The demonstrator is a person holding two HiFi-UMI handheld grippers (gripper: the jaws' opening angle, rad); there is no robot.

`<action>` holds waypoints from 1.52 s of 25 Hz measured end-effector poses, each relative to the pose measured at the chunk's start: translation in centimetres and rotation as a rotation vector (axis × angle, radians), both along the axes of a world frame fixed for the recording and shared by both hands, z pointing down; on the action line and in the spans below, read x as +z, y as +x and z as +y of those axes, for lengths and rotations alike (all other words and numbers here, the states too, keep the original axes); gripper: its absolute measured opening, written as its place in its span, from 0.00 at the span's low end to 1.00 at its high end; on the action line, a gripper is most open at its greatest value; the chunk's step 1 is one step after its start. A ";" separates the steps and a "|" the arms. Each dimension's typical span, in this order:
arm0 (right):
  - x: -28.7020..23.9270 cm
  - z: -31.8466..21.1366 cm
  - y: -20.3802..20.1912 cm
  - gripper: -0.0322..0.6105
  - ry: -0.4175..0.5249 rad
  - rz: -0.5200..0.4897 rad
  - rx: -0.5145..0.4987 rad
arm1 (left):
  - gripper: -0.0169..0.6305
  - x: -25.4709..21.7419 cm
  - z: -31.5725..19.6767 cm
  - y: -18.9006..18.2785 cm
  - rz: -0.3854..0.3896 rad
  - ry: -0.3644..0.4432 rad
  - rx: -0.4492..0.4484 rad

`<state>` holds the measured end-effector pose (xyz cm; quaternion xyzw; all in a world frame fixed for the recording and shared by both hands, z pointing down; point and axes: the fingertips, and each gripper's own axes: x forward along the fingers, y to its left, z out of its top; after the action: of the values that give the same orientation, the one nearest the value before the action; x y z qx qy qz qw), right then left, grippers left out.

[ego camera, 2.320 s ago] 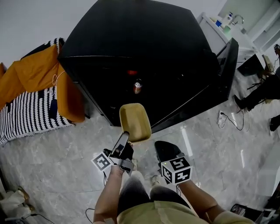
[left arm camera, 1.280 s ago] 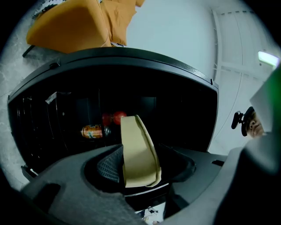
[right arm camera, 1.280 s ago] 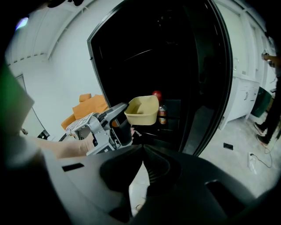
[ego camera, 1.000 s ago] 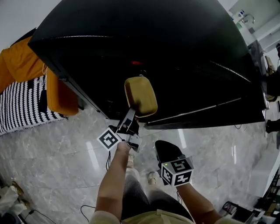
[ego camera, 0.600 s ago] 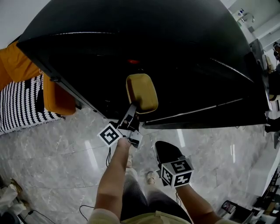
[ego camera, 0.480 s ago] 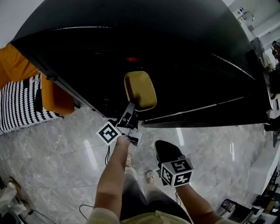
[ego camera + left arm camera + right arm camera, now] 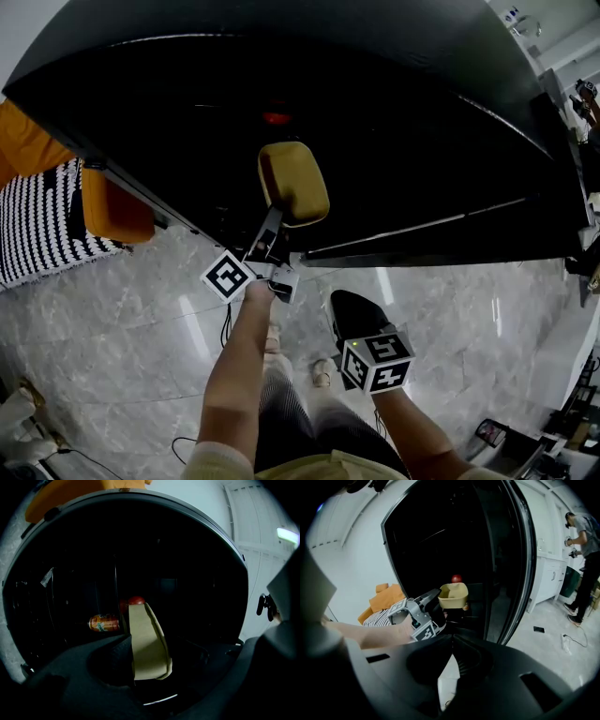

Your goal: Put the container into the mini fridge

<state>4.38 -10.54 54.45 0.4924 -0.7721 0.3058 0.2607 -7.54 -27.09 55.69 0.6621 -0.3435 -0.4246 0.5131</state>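
Note:
A tan, shallow plastic container (image 7: 293,182) hangs in the air at the dark mouth of the black mini fridge (image 7: 422,112). My left gripper (image 7: 265,246) is shut on its near rim. In the left gripper view the container (image 7: 147,644) stands edge-on between the jaws, with the left gripper (image 7: 152,670) closed on it. Behind it on a shelf lie an orange drink can (image 7: 103,623) and a red round thing (image 7: 136,600). My right gripper (image 7: 352,314) hangs lower, near my body, shut and holding nothing; the right gripper (image 7: 451,637) looks toward the fridge and the container (image 7: 453,596).
The fridge door (image 7: 520,564) stands open to the right. An orange cloth (image 7: 117,211) and a black-and-white striped blanket (image 7: 37,220) lie left of the fridge. Grey marble floor (image 7: 141,356) lies underfoot. A person (image 7: 586,564) stands by white cabinets far right.
The left gripper has carried the container forward and up toward the fridge opening, and my view has come closer to the fridge. The right gripper has hardly moved.

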 end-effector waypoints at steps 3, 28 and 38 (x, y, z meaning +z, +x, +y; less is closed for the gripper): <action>0.0 -0.3 0.0 0.10 0.003 -0.001 0.009 | 0.42 0.2 -0.2 -0.1 -0.004 0.001 -0.004; 1.0 -0.8 -0.9 0.10 -0.006 -0.017 0.018 | 0.42 2.8 -2.2 0.1 -0.090 -0.206 -0.029; 0.6 -0.4 -1.2 0.10 0.003 -0.037 0.007 | 0.50 2.2 -1.9 0.3 -0.174 -0.176 0.001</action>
<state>3.13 -10.91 55.03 0.4897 -0.7756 0.3144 0.2446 -7.28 -28.96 57.88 0.6490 -0.4225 -0.3332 0.5378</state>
